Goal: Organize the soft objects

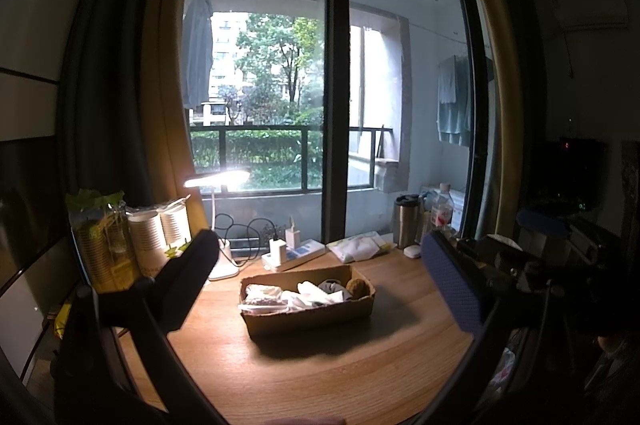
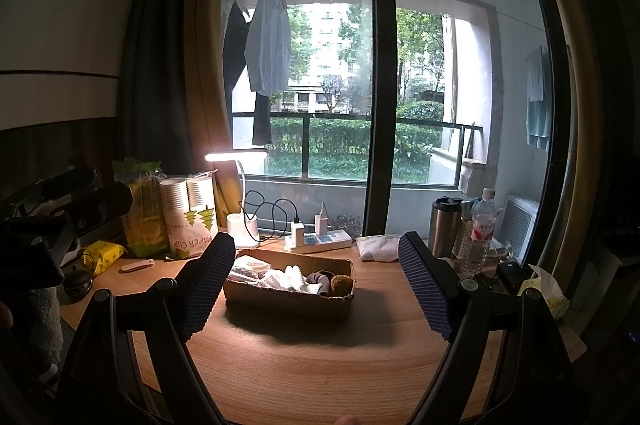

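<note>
A shallow cardboard box (image 1: 308, 319) (image 2: 280, 299) stands in the middle of the wooden desk (image 1: 320, 377) (image 2: 320, 373). It holds several soft items: white cloths (image 1: 316, 293) (image 2: 288, 279), a grey sock (image 1: 332, 285) (image 2: 320, 277) and a brown fuzzy ball (image 1: 358, 287) (image 2: 341, 283). My left gripper (image 1: 320, 281) is open and empty, held above the desk in front of the box. My right gripper (image 2: 320, 285) is open and empty too, with its fingers spread wider than the box. The right gripper also shows at the right of the left wrist view (image 1: 532, 265).
A lit desk lamp (image 1: 218, 181) (image 2: 236, 156), a power strip (image 1: 296, 253) (image 2: 320, 239), paper cup stacks (image 1: 160, 233) (image 2: 188, 217) and a tissue pack (image 1: 360, 245) (image 2: 378, 247) line the desk's far edge by the window. A steel tumbler (image 2: 444, 225) and a water bottle (image 2: 480, 229) stand far right.
</note>
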Demonstrator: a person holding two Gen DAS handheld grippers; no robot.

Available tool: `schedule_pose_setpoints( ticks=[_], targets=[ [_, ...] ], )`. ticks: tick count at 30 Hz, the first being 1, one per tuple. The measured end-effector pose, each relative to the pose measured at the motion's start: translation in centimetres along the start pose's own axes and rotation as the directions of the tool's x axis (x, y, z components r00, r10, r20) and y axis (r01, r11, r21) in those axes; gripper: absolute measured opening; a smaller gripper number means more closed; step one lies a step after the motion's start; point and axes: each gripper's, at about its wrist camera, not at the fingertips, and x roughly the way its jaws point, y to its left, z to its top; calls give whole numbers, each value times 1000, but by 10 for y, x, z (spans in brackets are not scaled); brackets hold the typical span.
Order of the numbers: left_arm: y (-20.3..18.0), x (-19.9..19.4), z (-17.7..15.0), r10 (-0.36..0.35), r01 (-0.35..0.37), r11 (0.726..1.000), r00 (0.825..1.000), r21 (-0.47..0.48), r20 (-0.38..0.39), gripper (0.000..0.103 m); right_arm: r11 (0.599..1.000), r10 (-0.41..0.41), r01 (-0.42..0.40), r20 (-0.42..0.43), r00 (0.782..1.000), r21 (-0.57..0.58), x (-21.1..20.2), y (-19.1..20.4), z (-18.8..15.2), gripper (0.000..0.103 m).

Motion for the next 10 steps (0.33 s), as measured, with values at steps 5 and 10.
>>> schedule_pose_setpoints(
  ticks=[5, 10],
  targets=[
    [0, 1, -1, 1, -1, 1000, 1000, -1, -5, 102, 1000, 1, -1, -3, 1000, 2, 0, 1, -2, 86],
    [2, 7, -4, 1, -1, 1000, 1000, -2, -17, 102, 1000, 6, -6, -10, 1000, 10, 5, -1, -5, 86]
  ],
)
